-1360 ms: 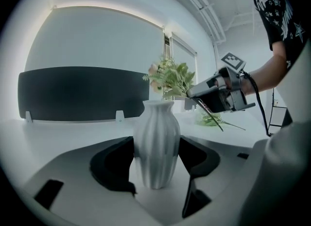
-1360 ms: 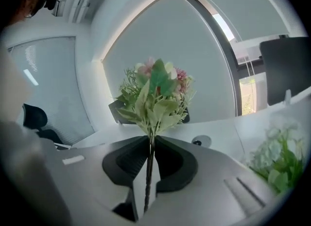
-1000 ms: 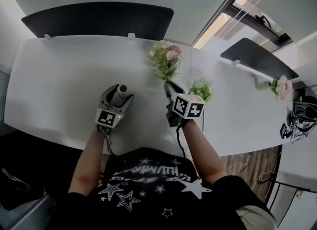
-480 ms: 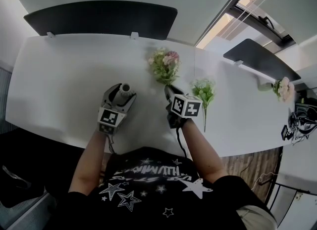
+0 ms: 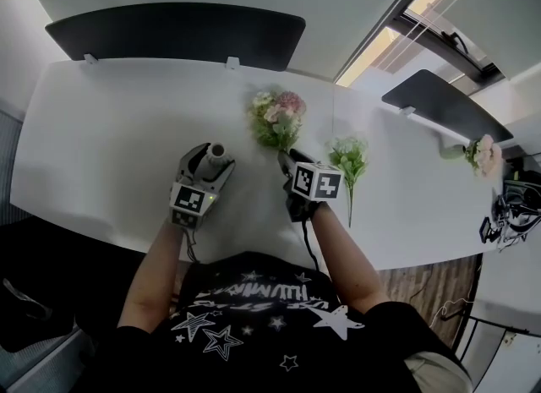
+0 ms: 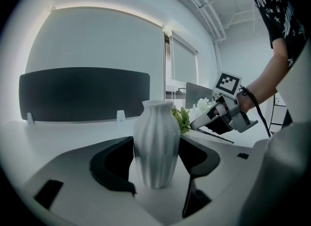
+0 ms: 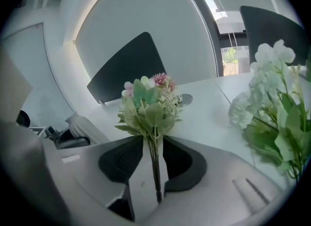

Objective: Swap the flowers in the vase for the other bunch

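The left gripper [image 5: 210,163] has its jaws spread wide around the belly of a white ribbed vase [image 6: 156,142], a dark pad touching each side of it. The vase is held upright, its mouth facing up, on the person's left side of the worktop [image 5: 110,129].

The right gripper [image 5: 287,159] has just been opening its jaws. They now stand partly apart, with the thin stems of the pink-and-green bunch [image 7: 148,101] running between them and a sliver of gap on either side, so the pads are not squeezing. The stems lie along the line of the jaws. The blooms fan out just beyond the tips, low over the worktop, near the vase and a little further from the person. From the left gripper view, the leaves of that bunch peep out from behind the vase's shoulder, and the right gripper slants down toward them.

Just to the right of the right gripper's marker cube [image 5: 317,182], the white bunch [image 5: 348,159] lies flat on the worktop, stems toward the person. It is apart from the pink bunch.

A dark divider panel [image 5: 177,32] stands along the worktop's far edge. A second panel [image 5: 439,100] stands off to the right, with another small posy [image 5: 480,150] near it
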`<action>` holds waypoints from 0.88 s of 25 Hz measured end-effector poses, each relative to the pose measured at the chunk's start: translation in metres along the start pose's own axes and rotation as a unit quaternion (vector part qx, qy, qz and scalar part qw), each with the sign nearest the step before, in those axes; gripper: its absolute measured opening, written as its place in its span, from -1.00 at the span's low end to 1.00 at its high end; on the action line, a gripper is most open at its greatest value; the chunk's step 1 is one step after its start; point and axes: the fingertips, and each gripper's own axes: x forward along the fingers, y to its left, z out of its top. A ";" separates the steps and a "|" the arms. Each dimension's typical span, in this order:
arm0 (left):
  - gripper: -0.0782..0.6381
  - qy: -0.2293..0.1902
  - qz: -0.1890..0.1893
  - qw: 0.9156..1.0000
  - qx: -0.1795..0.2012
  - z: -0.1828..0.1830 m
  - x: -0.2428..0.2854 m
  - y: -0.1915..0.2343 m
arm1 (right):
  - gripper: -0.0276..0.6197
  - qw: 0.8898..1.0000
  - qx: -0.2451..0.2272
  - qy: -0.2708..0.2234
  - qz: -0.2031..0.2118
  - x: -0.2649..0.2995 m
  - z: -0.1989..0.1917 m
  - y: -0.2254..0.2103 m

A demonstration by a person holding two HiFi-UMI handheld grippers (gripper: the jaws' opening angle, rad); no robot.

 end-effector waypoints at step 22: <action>0.04 -0.054 0.083 0.994 -0.043 0.021 -0.063 0.007 | -0.42 0.986 -0.087 -0.135 -0.044 -0.061 0.053 0.015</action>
